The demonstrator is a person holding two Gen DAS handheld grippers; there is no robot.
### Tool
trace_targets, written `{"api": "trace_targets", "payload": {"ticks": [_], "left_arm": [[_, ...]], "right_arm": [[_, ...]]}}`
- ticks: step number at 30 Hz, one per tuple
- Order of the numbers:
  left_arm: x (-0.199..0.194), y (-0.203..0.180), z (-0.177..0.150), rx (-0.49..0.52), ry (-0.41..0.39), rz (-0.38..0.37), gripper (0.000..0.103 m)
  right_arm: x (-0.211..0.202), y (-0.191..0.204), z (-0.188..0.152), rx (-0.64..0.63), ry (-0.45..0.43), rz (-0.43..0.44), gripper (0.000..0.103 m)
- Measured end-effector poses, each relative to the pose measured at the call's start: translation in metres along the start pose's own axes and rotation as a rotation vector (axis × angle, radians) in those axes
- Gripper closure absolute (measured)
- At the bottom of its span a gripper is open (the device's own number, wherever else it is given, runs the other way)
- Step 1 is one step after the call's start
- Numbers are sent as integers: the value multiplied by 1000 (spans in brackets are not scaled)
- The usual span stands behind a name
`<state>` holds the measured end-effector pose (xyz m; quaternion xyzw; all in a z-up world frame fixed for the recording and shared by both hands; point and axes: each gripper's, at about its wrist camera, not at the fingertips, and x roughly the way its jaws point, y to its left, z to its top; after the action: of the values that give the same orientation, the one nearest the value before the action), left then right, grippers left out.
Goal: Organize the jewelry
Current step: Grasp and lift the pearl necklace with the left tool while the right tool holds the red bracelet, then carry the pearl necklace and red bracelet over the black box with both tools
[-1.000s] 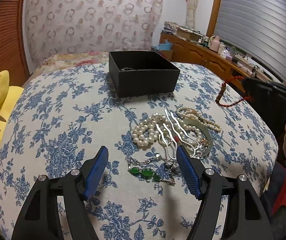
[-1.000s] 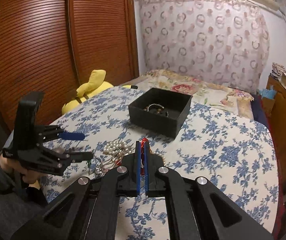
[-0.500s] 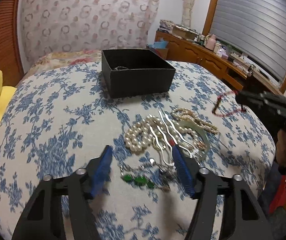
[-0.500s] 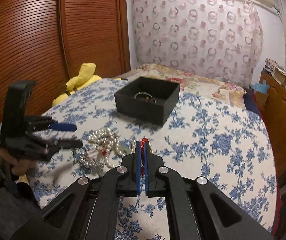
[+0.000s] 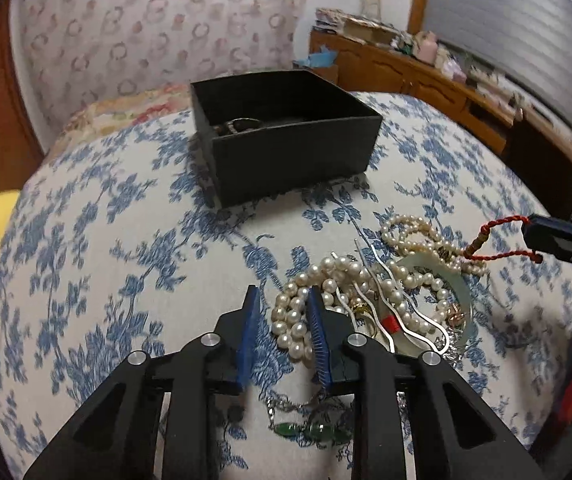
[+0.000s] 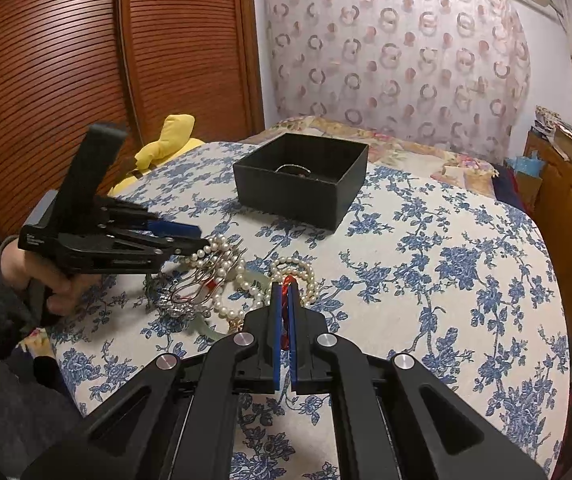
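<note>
A heap of jewelry lies on the blue-flowered cloth: a pearl necklace (image 5: 306, 300), silver wavy hairpins (image 5: 390, 300), a pale jade ring (image 5: 460, 292) and a green-stone chain (image 5: 310, 428). My left gripper (image 5: 281, 296) is partly closed, its blue fingers either side of the pearl loop, low over it. My right gripper (image 6: 283, 286) is shut on a red cord bracelet (image 5: 498, 236), held above the heap's right edge. The black open box (image 5: 286, 140) stands beyond, with a dark bracelet inside (image 6: 292, 169).
A yellow plush toy (image 6: 167, 140) lies at the cloth's left edge. A wooden sideboard (image 5: 426, 76) with clutter runs along the right wall. Brown slatted doors (image 6: 85, 60) stand behind the left side.
My left gripper moved forward over the heap and narrowed its fingers around the pearl necklace. My right gripper, still holding the red cord, came lower and closer to the heap.
</note>
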<state>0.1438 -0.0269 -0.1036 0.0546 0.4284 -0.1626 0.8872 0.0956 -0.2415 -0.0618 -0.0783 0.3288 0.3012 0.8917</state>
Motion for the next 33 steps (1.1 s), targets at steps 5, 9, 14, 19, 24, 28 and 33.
{"api": "trace_targets", "payload": {"ticks": [5, 9, 14, 19, 24, 28, 33], "left_arm": [[1, -1, 1, 35, 2, -3, 89], [-11, 4, 3, 4, -41, -23, 90], [-46, 4, 18, -18, -136, -45, 90], [-76, 0, 37, -12, -203, -64, 90], [-97, -4, 54, 6, -258, -52, 90], [-104, -2, 65, 9, -280, -36, 97], [-115, 4, 80, 2, -317, -28, 103]], "right_arm": [[3, 1, -2, -2, 8, 5, 99], [3, 3, -1, -8, 7, 6, 99], [-3, 5, 9, -16, -16, 6, 99], [-11, 8, 24, -27, -54, 12, 99], [-17, 12, 36, -40, -81, 15, 99], [-21, 14, 43, -47, -98, 15, 99], [-23, 16, 51, -59, -112, 10, 99]]}}
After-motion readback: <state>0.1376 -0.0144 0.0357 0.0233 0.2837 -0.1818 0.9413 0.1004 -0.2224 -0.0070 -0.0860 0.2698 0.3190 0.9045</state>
